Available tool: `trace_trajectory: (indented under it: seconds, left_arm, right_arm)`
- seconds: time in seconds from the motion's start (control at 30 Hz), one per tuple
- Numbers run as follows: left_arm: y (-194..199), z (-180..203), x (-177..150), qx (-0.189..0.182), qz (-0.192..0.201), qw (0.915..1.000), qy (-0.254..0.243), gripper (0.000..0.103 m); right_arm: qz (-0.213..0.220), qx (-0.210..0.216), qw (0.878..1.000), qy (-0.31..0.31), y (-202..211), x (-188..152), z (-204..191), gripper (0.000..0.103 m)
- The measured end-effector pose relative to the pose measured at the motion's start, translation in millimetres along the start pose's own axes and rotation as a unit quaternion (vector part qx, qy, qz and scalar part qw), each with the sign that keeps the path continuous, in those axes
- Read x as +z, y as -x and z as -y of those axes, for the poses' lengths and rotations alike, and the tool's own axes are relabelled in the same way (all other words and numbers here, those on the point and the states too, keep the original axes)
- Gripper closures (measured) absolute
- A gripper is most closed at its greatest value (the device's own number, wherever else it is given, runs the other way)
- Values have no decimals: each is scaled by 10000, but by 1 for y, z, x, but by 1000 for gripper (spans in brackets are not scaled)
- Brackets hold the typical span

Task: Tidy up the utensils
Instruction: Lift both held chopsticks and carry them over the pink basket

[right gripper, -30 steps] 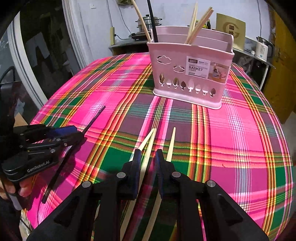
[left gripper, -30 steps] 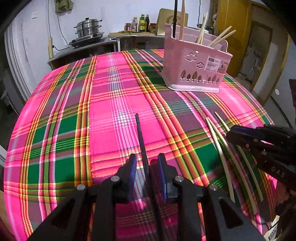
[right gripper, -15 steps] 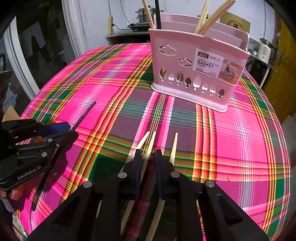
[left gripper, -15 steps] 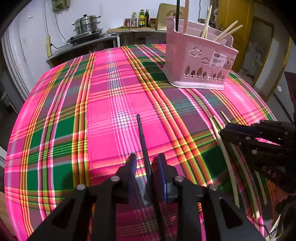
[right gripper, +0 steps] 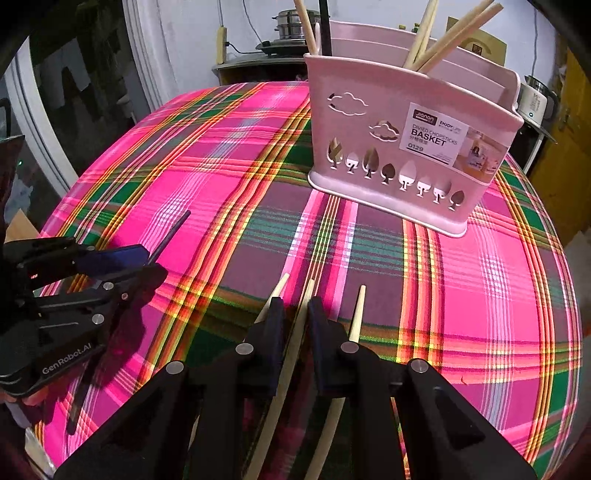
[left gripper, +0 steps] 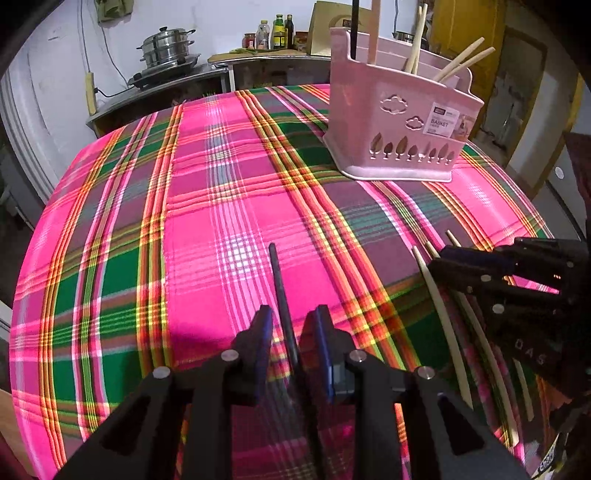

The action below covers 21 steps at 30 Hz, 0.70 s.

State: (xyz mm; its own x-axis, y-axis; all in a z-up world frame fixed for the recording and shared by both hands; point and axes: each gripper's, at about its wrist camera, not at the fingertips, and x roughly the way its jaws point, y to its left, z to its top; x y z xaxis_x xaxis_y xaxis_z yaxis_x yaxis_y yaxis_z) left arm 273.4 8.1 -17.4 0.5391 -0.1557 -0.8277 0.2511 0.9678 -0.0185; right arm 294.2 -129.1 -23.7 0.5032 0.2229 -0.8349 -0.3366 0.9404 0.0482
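Far left, bg: steel steamer pot (left gripper: 168, 46) on a counter by the wall, bottles (left gripper: 275, 31) further along. Plaid tablecloth (left gripper: 147, 221), pink/green, covers the whole table in front of me. My left gripper (left gripper: 291, 325) is low over the cloth w/ the black chopstick (left gripper: 279, 280) running between its fingers (left gripper: 260, 332); jaws narrow, gaps visible on both sides of the stick, so it isn't pinched, and the stick lies on the cloth pointing away from me. In the right wrist view that same gripper sits at the left edge, the black tip poking out beyond it. Next over, three pale chopsticks on the cloth side by side, roughly parallel: left one (right gripper: 275, 295), middle chopstick (right gripper: 304, 306), right one (right gripper: 358, 314). My right gripper (right gripper: 295, 317) straddles the middle one, jaws closing on it, nearly touching; can't tell if the pads press yet. The other two lie just outside my fingers, one per side. Beyond, toward the table's far right, the pink chopstick basket (right gripper: 369, 92) stands upright, well apart from both grippers, holding several pale chopsticks and one black one, all leaning at diff. angles.
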Motion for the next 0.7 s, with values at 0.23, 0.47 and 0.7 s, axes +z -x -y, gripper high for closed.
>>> trace_trajectory:
  seconds: [0.23,0.47,0.7]
  left_arm:
    - [-3,-1,5,12,-40,10000,86,85]
    - [-3,-7,9,-127,-122,9994,296,96]
    - [23,-10,17,-235,126,9990,356,97]
  right_arm:
    - [-24,63,10000,-62,-2,2,3,97]
    - [62,211,9996,-159,4,3,6,98]
    - [366,327,9986,-216,31,9,10,98]
